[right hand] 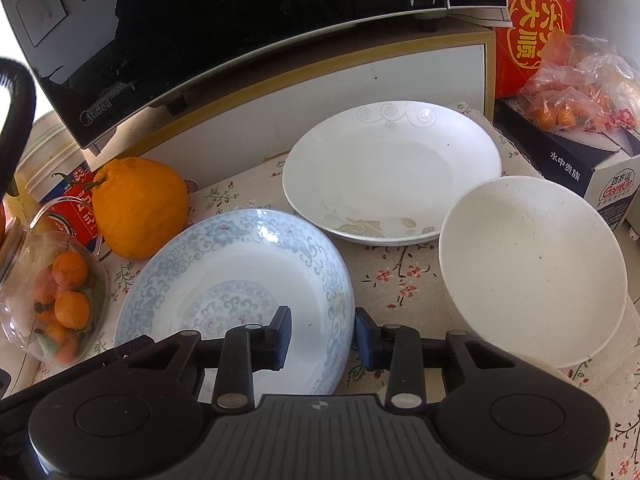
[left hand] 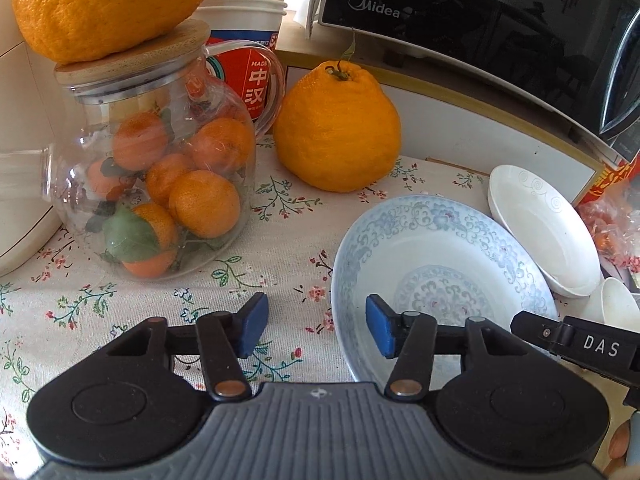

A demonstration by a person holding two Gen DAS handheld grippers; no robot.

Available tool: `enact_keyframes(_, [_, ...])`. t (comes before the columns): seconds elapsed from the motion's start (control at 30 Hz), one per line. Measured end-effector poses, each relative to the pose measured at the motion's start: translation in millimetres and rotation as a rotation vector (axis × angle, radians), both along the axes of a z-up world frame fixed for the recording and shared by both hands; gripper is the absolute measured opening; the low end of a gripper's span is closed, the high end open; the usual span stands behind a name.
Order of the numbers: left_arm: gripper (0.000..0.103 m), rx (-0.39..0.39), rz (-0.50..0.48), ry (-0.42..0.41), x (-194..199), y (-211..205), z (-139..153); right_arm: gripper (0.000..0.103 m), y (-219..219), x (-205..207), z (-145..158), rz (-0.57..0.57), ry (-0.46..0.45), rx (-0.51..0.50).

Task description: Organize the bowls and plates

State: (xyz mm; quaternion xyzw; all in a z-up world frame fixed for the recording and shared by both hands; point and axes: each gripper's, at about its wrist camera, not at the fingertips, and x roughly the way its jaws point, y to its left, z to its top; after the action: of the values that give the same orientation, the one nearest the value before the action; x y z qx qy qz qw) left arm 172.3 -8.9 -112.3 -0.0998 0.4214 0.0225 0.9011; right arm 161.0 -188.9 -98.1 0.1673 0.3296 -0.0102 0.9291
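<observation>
the blue-patterned plate (right hand: 240, 272) is lying on the floral tablecloth (left hand: 280, 240), and both grippers are straddling its rim from opposite sides. in the right wrist view the right gripper (right hand: 322, 338) is standing with one black finger over the plate's inside and the other outside its right rim – the jaws are partly closed around the edge, but a gap is showing on each side, so the pads are not pressing. in the left wrist view the left gripper (left hand: 318, 330) is sitting likewise, its blue pads (left hand: 256, 326) spread either side of the plate's left rim, apart from it.

only the right wrist view is showing the whole white plate (right hand: 392, 168) with its grey swirls, lying just behind the blue one, and the plain white bowl (right hand: 532, 264) tilted beside it – the left view is catching just the white plate's edge and a sliver of the bowl. only the left view is showing the glass jar (left hand: 152, 184) of mandarins fully, with a big citrus (left hand: 108, 4) resting on its wooden lid. the large orange citrus (left hand: 336, 128) and the black microwave (right hand: 200, 40) are appearing in both. a red box (right hand: 532, 28) and a bag of small oranges (right hand: 580, 84) are sitting at the right.
</observation>
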Motion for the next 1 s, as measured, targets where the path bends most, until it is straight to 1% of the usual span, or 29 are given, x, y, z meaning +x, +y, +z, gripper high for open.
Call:
enact_keyframes(0.17, [0.021,-0.053,-0.028,0.006,1,2,-2,0.023,-2,1,0,-0.004,0.003,-0.002])
enact_keyframes(0.2, [0.016,-0.067,-0.035,0.007,0,2,-2,0.020,-3,1,0,-0.007,0.004,0.001])
enact_keyframes(0.23, [0.013,-0.079,-0.042,0.010,0,1,-2,0.018,-5,0,0,-0.009,0.004,0.011])
enact_keyframes(0.27, [0.013,-0.076,-0.039,0.012,0,0,-2,0.017,-8,1,-1,-0.012,0.005,0.029])
enact_keyframes(0.33, [0.013,-0.070,-0.043,0.011,0,-2,-2,0.009,-14,1,-2,-0.023,0.008,0.058])
enact_keyframes(0.4, [0.012,-0.091,-0.036,0.016,0,2,-3,0.006,-18,-1,-3,-0.026,0.011,0.082])
enact_keyframes(0.47, [0.010,-0.112,-0.024,0.022,1,6,-1,0.006,-19,-1,-3,-0.019,0.017,0.092])
enact_keyframes(0.53, [0.010,-0.111,-0.019,0.022,1,7,0,0.006,-19,-2,-3,-0.013,0.021,0.106])
enact_keyframes(0.6, [0.010,-0.110,-0.014,0.016,0,8,4,0.006,-22,-3,-2,-0.012,0.024,0.131])
enact_keyframes(0.7, [0.008,-0.129,-0.005,-0.001,-2,12,10,0.006,-26,-4,0,-0.010,0.017,0.160])
enact_keyframes(0.83, [0.008,-0.130,-0.008,-0.017,-4,13,15,0.006,-33,-7,-1,-0.016,0.018,0.230])
enact_keyframes(1.0, [0.008,-0.143,0.000,-0.014,-6,14,18,0.007,-32,-9,-2,-0.020,0.020,0.248])
